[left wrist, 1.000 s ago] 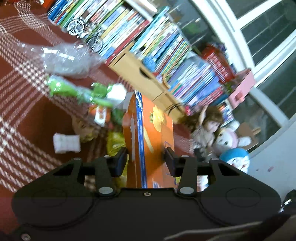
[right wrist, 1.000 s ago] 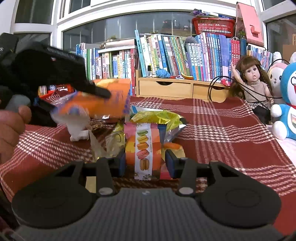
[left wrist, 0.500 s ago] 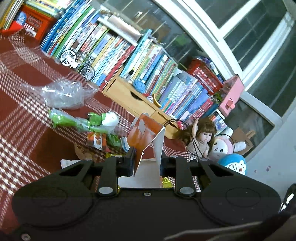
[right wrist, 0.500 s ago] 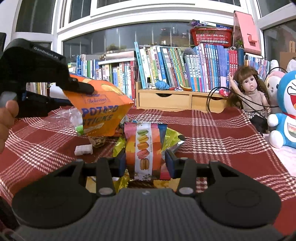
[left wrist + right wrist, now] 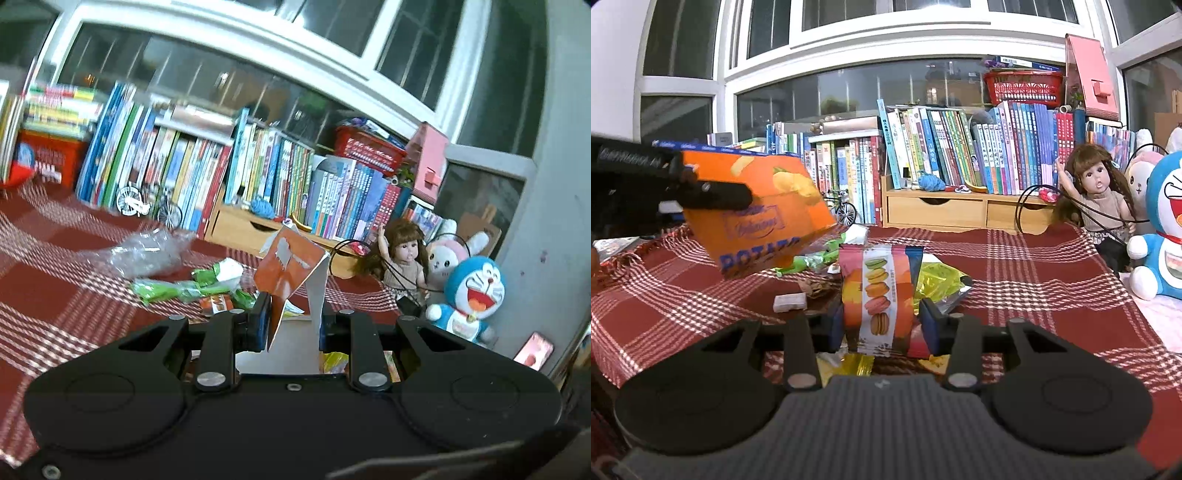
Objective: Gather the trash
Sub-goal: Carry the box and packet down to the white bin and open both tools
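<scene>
Indoor light, fisheye warp, left-edge blur

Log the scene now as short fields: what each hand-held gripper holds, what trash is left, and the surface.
left hand-held gripper: shut on orange potato-stick box, lifted off the cloth
right hand-held gripper: shut on macaron wrapper
loose trash: green wrapper, clear plastic bag, yellow foil wrapper, small white piece
surface: red checked cloth

Home room, likely a child's, rows of children's books [image 5: 960, 147] against dark windows [image 5: 849, 88] beyond the fingers, doll [image 5: 1102, 195] and plush toys [image 5: 1165, 229] at right, plaid-clothed worktop [image 5: 1034, 280]
</scene>
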A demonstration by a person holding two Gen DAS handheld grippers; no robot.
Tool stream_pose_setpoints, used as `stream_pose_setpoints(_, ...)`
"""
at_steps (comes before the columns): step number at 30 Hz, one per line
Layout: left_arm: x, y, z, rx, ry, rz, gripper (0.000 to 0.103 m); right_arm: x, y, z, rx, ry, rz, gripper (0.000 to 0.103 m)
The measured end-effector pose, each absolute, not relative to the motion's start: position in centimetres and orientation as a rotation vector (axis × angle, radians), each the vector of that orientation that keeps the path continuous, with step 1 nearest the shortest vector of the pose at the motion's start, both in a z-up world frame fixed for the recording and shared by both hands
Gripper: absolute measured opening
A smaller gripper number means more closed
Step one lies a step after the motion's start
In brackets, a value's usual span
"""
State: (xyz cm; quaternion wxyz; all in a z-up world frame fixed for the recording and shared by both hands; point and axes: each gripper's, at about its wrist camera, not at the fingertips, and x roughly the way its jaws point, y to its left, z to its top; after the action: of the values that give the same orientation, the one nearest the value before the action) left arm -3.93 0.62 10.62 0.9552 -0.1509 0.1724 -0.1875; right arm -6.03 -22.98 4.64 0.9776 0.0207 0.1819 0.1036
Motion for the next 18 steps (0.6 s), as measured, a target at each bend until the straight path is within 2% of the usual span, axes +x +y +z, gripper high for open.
stream_pose_setpoints(9,-10.9,0.9,9.4,-0.235,0.335,-0.411,0.022,-9.1,-23.5,5.2,0.128,0.397,0.271,0.046)
stream_pose_setpoints(18,-17.8,1.4,5.5,-0.194,0.435,-0.415,0.022,-13.4,-23.2,3.3,0.177,0.502,0.323,0.046)
